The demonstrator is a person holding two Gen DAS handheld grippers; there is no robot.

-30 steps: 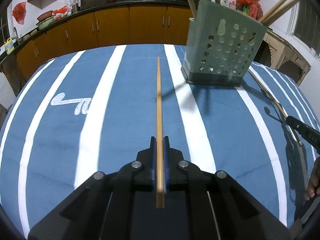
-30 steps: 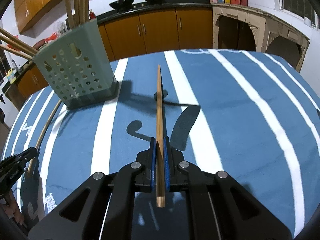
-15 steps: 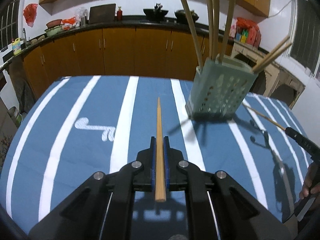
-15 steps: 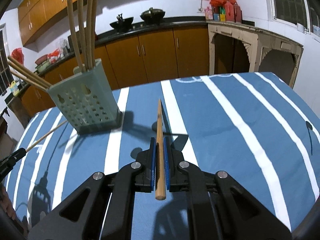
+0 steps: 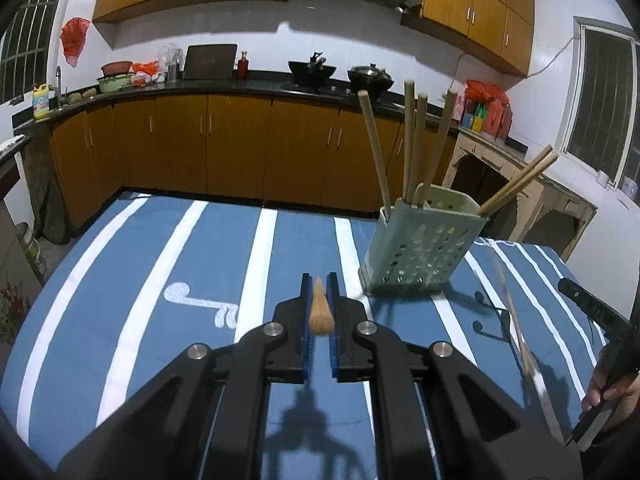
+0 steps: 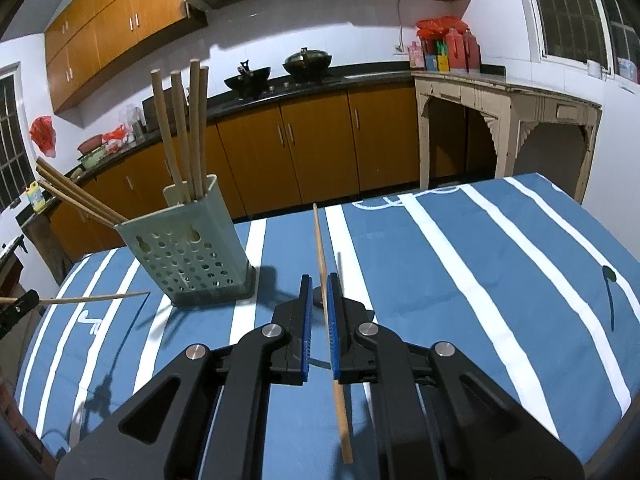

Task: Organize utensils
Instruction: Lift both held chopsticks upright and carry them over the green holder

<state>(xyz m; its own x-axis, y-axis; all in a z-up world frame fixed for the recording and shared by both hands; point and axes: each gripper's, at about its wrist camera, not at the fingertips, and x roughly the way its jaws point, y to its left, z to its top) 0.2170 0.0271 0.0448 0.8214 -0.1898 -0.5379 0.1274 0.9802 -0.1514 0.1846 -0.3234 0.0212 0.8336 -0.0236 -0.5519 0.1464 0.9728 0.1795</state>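
A: What is seen at the left?

B: A chopstick (image 5: 320,310) is pinched by the left gripper (image 5: 319,312), its blue pads pressed onto the wood. Where the stick earlier lay stretched long toward the far side of the view, it is now seen nearly end-on, and far more of the kitchen cabinets is shown than a second ago, so a lift off the striped tablecloth (image 5: 120,280) is implied.

A: And the holder?

B: The green perforated holder (image 5: 420,252) is found to the far right of that gripper, with six chopsticks already stood in it. It is well apart from the held stick.

A: What is seen at the right?

B: A second chopstick (image 6: 326,280) is clamped by the right gripper (image 6: 319,318), tilted, with its tip toward the far side. In that view the holder (image 6: 188,256) lies to the far left. This stick, too, has been raised clear of the cloth.

A: What follows for the task?

B: Both pickups are judged done; carrying to the holder and dropping in remain.
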